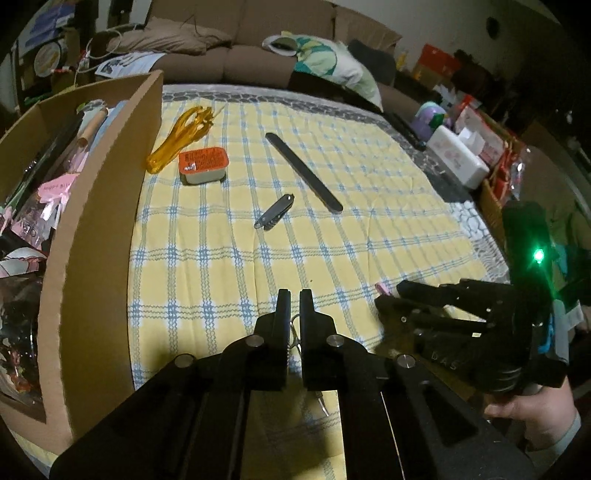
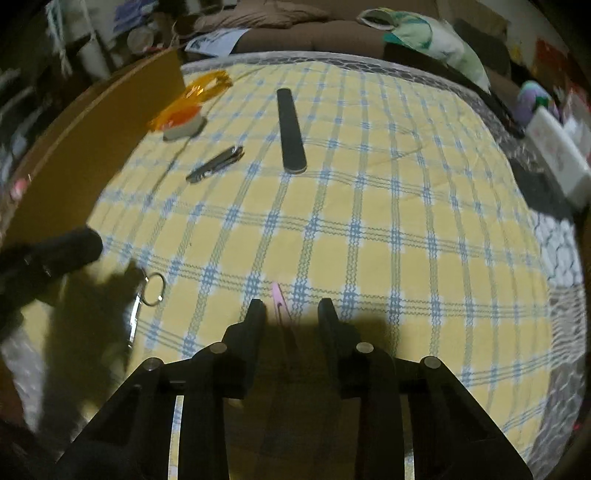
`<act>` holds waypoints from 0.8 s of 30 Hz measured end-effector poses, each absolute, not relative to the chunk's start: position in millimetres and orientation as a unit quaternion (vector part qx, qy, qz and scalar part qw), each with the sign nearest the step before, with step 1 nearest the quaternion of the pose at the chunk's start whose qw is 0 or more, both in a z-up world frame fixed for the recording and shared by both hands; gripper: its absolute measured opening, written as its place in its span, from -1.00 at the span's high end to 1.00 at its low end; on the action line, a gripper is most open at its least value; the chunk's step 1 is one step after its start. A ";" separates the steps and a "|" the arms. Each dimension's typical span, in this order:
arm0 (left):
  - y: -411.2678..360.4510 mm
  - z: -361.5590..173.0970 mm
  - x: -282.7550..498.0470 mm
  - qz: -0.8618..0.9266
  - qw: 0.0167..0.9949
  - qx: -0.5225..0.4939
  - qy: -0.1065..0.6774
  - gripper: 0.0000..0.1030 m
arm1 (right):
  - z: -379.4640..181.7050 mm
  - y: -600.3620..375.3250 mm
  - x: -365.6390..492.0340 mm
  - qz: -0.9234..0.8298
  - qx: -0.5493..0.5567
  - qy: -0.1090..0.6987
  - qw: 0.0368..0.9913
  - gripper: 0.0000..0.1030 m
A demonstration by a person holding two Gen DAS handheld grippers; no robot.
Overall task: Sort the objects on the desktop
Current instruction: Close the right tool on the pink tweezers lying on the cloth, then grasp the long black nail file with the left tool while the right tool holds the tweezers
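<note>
Left gripper (image 1: 294, 295): pinched on small metal scissors with ring handles (image 1: 295, 338), above yellow checked cloth (image 1: 229, 266).
Right gripper (image 2: 291, 308): jaws apart, straddling thin pink strip (image 2: 279, 301) lying on the cloth.

A brown sofa (image 1: 236, 44) runs along the top of the frame behind the desk, with a tan cushion (image 1: 162, 38) at its upper left and a white pillow with green and yellow shapes (image 1: 328, 62) toward the upper right. The desk is covered by a yellow cloth checked in blue (image 1: 332, 229) over a grey-and-white patterned cover (image 1: 469, 221). A pale wall (image 1: 443, 22) fills the upper right, above dim clutter of red boxes (image 1: 439, 61); the light is low and warm.
</note>
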State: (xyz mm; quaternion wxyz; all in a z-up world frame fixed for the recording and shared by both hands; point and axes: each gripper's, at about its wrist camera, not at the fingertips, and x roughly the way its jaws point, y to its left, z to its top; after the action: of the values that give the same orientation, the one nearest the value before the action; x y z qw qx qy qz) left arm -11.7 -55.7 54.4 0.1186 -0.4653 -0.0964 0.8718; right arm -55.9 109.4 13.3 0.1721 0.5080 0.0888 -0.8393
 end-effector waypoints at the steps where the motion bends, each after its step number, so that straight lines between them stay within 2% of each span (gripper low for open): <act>1: -54.5 51.6 -12.5 0.868 0.119 -0.472 -0.094 0.91 | 13.1 109.2 -54.6 -0.840 0.507 0.089 0.171 0.56; 3: -51.6 46.2 -11.3 0.867 0.112 -0.477 -0.084 0.83 | 13.5 110.2 -53.3 -0.840 0.506 0.083 0.176 0.87; 5: -46.4 38.3 -11.1 0.864 0.108 -0.486 -0.069 0.42 | 15.2 110.9 -51.5 -0.842 0.502 0.084 0.177 0.87; 6: -44.0 35.2 -11.0 0.863 0.107 -0.490 -0.064 0.03 | 17.4 111.8 -51.0 -0.844 0.500 0.079 0.178 0.87; 7: -41.3 32.3 -10.7 0.862 0.106 -0.492 -0.059 -0.12 | 20.9 115.2 -51.6 -0.845 0.500 0.062 0.181 0.86; 10: -30.7 23.8 -11.4 0.861 0.105 -0.496 -0.033 -0.12 | 32.6 126.4 -55.7 -0.845 0.498 -0.001 0.193 0.86; 12: -24.6 17.7 -10.5 0.859 0.107 -0.499 -0.017 -0.11 | 40.9 135.4 -58.5 -0.844 0.495 -0.046 0.199 0.86; 15: -19.1 15.9 -6.7 0.870 0.098 -0.483 0.018 0.39 | 50.7 143.4 -57.8 -0.847 0.486 -0.073 0.202 0.86; 16: -22.0 16.7 -6.6 0.871 0.101 -0.481 0.009 0.64 | 52.9 145.4 -58.4 -0.848 0.485 -0.075 0.201 0.86; 20: -41.4 22.5 -11.3 0.867 0.104 -0.485 -0.051 0.74 | 54.2 151.1 -60.6 -0.843 0.488 -0.100 0.204 0.86; 21: -44.0 25.8 -11.8 0.868 0.108 -0.482 -0.059 0.90 | 54.8 152.3 -61.4 -0.842 0.488 -0.104 0.206 0.86; 22: -47.0 31.8 -11.7 0.868 0.111 -0.479 -0.070 0.94 | 56.7 152.9 -61.3 -0.842 0.486 -0.107 0.208 0.86; 24: -50.6 41.4 -11.8 0.871 0.116 -0.470 -0.082 0.95 | 60.9 153.9 -60.2 -0.843 0.481 -0.113 0.213 0.86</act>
State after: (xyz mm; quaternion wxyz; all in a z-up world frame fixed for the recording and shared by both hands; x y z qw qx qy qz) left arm -11.8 -50.6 41.4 0.1163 -0.4696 -0.0825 0.8713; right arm -60.2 153.9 60.9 0.2130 0.4807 -0.1125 -0.8431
